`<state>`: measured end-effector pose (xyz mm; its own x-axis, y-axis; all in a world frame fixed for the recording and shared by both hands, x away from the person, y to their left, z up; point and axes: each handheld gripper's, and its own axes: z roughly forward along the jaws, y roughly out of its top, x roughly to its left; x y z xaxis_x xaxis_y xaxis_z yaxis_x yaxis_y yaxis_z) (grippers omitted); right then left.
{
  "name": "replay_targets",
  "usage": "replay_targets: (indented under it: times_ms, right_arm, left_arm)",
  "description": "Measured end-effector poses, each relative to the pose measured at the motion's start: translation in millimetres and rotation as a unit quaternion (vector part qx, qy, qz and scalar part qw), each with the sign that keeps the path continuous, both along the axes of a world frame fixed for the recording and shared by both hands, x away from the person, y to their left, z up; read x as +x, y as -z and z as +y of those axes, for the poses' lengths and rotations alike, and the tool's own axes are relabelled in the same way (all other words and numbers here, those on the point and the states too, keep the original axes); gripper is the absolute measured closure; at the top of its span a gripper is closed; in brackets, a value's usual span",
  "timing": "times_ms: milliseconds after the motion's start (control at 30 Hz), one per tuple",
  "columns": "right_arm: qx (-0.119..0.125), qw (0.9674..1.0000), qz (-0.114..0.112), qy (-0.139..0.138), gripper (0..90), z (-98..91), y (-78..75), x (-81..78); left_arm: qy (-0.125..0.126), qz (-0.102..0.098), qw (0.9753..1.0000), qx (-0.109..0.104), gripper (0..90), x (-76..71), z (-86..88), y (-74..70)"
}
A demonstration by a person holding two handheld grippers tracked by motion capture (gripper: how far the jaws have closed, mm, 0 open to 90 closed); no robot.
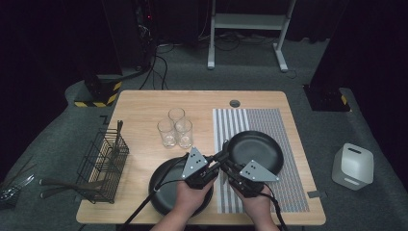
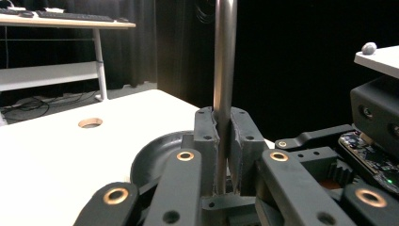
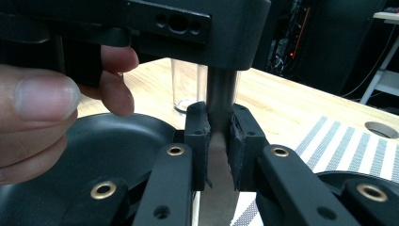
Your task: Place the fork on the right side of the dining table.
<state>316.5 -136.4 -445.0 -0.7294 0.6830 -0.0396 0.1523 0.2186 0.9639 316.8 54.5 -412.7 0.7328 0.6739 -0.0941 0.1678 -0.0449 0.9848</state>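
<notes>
**Both claws clamped on one metal utensil between the two black plates**

The thing in hand is a slim metal utensil [image 2: 225, 70], apparently a piece of cutlery (which kind I cannot tell; its working end is hidden). It will handle as stiff, light and smooth: it won't bend, but polished steel can slide or twist between pads, so a firm hold on the flatter, wider part is safer than on the round shaft.

The left claw [image 2: 224, 141] is closed nearly all the way on the round shaft, which rises straight up from between its jaws in the left gripper view. The right claw [image 3: 218, 141] is likewise almost shut, pinching the wider, flatter stretch of the same utensil.

In the high view the two claws meet near the front middle of the desk [image 1: 144, 103], left claw [image 1: 215, 161] and right claw [image 1: 226, 166] tip to tip, just above the gap between the near-left black plate [image 1: 161, 185] and the farther right black plate [image 1: 257, 149] on the striped mat [image 1: 231, 120]. Three glasses [image 1: 175, 127] stand farther back, and a wire basket [image 1: 103, 163] sits at the left edge, well apart.

With two holds on one slippery piece, I judge that one claw should let go only while the other grips tight.
</notes>
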Motion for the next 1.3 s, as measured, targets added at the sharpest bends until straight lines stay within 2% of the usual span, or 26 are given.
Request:
replay_targets:
  times_ms: [200,333,500,733,1167,1300]
  right_arm:
    - [0.002,1.0,-0.004,-0.003,78.4,-1.7,-1.0,-1.4]
    - [0.012,0.9999,0.002,-0.003,71.3,-4.1,-3.2,-1.7]
    - [0.019,0.9998,0.006,0.001,67.2,-7.6,-5.1,-1.6]
    - [0.029,0.9996,0.0,0.005,66.9,-15.5,-13.5,-5.0]
    - [0.05,0.9985,-0.01,0.02,65.5,-32.2,-28.8,-9.0]
    - [0.057,0.9981,-0.012,0.022,65.6,-34.8,-33.1,-10.0]
  left_arm:
    - [0.004,-0.004,1.0,-0.004,83.3,-1.4,0.4,-1.2]
    - [-0.004,-0.007,0.9999,-0.008,83.3,-0.3,3.2,-2.2]
    - [-0.016,-0.005,0.9997,-0.017,83.3,3.4,8.3,-1.4]
    - [-0.02,-0.003,0.9996,-0.02,83.3,5.1,9.3,1.7]
    - [-0.007,-0.007,0.9998,-0.015,83.2,0.2,-0.2,11.1]
    - [-0.003,-0.015,0.9998,-0.014,83.2,-3.5,-2.8,13.9]
